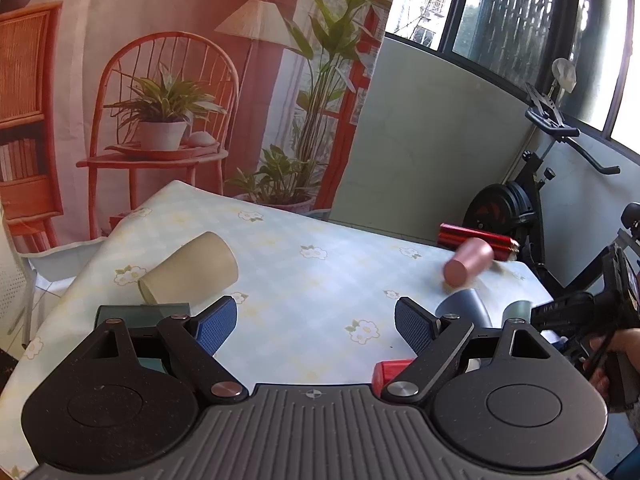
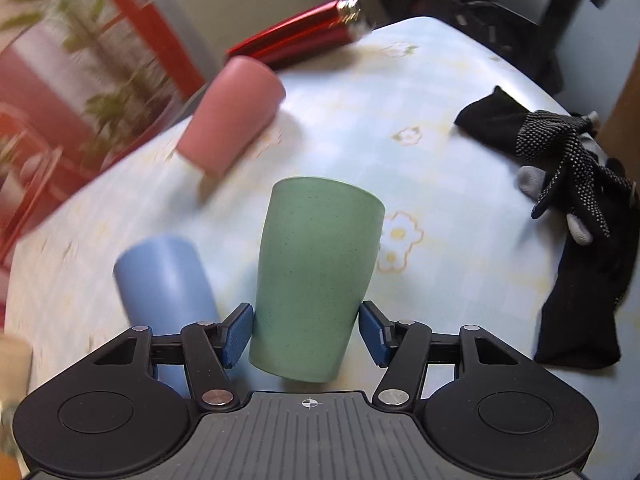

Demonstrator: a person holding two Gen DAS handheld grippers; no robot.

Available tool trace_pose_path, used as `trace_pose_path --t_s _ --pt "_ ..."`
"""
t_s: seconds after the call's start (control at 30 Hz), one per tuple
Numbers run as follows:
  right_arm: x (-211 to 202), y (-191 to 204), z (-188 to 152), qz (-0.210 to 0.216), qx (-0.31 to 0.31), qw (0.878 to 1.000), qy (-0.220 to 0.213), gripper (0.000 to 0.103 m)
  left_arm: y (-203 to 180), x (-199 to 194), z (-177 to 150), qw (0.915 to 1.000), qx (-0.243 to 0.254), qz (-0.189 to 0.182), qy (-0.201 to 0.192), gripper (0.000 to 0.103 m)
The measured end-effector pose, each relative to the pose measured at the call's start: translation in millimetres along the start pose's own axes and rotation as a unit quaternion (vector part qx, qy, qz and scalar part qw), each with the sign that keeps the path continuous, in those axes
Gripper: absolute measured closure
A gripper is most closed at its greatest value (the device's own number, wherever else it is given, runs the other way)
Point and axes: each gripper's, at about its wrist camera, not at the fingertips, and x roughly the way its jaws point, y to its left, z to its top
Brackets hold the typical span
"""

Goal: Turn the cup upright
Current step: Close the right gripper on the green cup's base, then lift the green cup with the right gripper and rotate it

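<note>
In the right wrist view my right gripper (image 2: 306, 336) is shut on a green cup (image 2: 316, 276), gripped near its mouth with its closed base pointing away from me, above the table. A blue cup (image 2: 168, 284) and a pink cup (image 2: 232, 120) lie on their sides to the left. In the left wrist view my left gripper (image 1: 316, 326) is open and empty above the flowered tablecloth (image 1: 304, 280). A beige cup (image 1: 192, 268) lies on its side ahead left. The pink cup (image 1: 468, 266) and blue cup (image 1: 464, 310) show at right, with the right gripper (image 1: 592, 312) beyond.
A red cylinder (image 2: 300, 36) lies at the table's far edge. A black dotted glove (image 2: 576, 184) lies at the right. A dark green box (image 1: 136, 314) sits behind my left finger and a small red object (image 1: 390, 370) by the right finger. An exercise bike (image 1: 532, 184) stands past the table.
</note>
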Motion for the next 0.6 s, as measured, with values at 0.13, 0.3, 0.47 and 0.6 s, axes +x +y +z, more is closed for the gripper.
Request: trace_pose_path --t_s 0.13,0.3,0.47,0.6 --pt "-12 -5 -13 0.005 -0.017 1.0 0.01 0.049 -3 -2 -1 1.0 0.003 -0.005 0.003 0.015" --pt "-23 -9 -28 -0.003 -0.044 0.999 -0.002 0.049 -5 -5 0 0.9999 0.009 -0.005 0.001 0.015" --pt "-27 0 -44 0.0 -0.083 0.996 -0.015 0.05 -5 -5 1 0.9998 0.016 -0.006 0.0 0.015" --pt "-28 5 -51 0.007 -0.1 0.995 -0.022 0.05 -6 -6 1 0.9997 0.025 -0.005 -0.001 0.015"
